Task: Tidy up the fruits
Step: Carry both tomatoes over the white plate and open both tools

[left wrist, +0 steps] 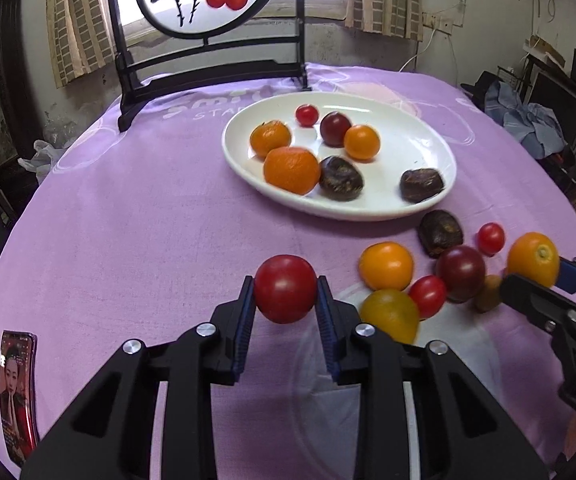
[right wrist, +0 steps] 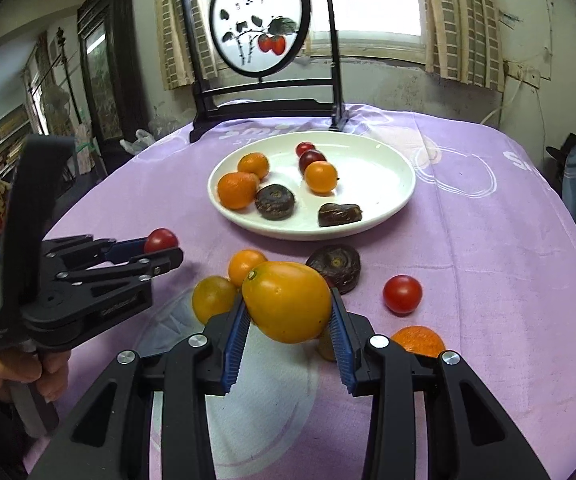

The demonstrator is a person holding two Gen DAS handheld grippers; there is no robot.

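My left gripper (left wrist: 285,290) is shut on a red cherry tomato (left wrist: 285,288) and holds it above the purple cloth; it also shows in the right wrist view (right wrist: 162,246). My right gripper (right wrist: 288,308) is shut on an orange-yellow tomato (right wrist: 286,300); it also shows at the right of the left wrist view (left wrist: 534,266). A white plate (left wrist: 408,128) (right wrist: 384,172) further back holds several oranges, tomatoes and dark fruits. Several loose fruits lie in front of the plate, among them a yellow tomato (left wrist: 388,312), a dark tomato (left wrist: 461,272) and a small red tomato (right wrist: 402,294).
A black framed round screen (left wrist: 208,52) (right wrist: 264,76) stands at the table's back edge behind the plate. A phone (left wrist: 16,392) lies on the cloth at the near left. The table edge drops off at left and right, with furniture and clutter beyond.
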